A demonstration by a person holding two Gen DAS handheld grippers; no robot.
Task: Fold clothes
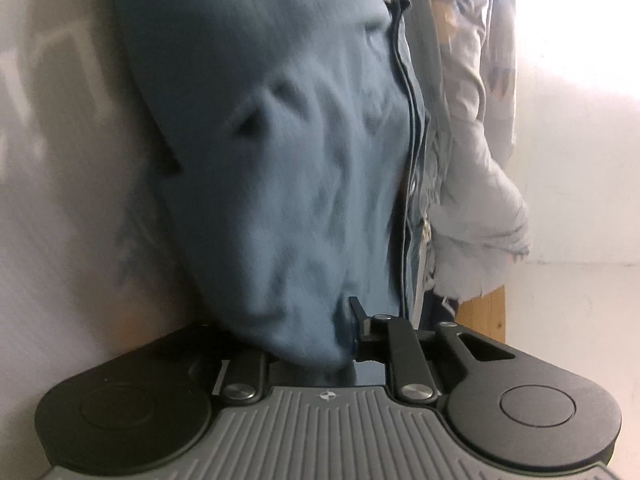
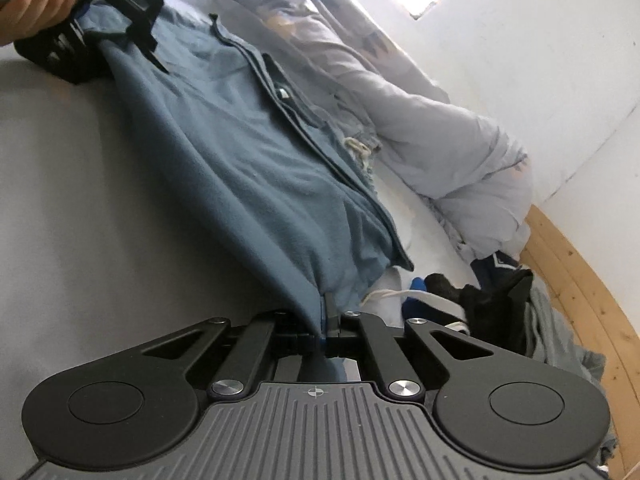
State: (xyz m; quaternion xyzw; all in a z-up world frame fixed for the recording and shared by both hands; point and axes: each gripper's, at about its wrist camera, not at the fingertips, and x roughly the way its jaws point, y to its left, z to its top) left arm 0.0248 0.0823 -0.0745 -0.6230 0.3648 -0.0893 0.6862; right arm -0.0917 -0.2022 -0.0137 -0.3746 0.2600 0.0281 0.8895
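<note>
A blue fleece jacket [image 1: 280, 140] with a zip lies stretched over the grey bed sheet [image 2: 80, 200]. In the right wrist view the same jacket [image 2: 240, 140] runs from my right gripper [image 2: 326, 312] up to my left gripper [image 2: 116, 36]. My right gripper is shut on the jacket's near edge. A hand [image 2: 32, 0] holds the left gripper at the top left. My left gripper [image 1: 316, 320] has a thick bunch of fleece between its jaws, which stand apart. Its right finger [image 1: 356, 320] shows beside the cloth. The left finger is hidden under the fleece.
A pale grey patterned quilt [image 2: 440, 128] lies bunched beyond the jacket, against a white wall [image 2: 520, 40]. A pile of dark and grey clothes [image 2: 492, 300] sits to the right by the wooden bed frame [image 2: 580, 280]. Bare sheet spreads to the left.
</note>
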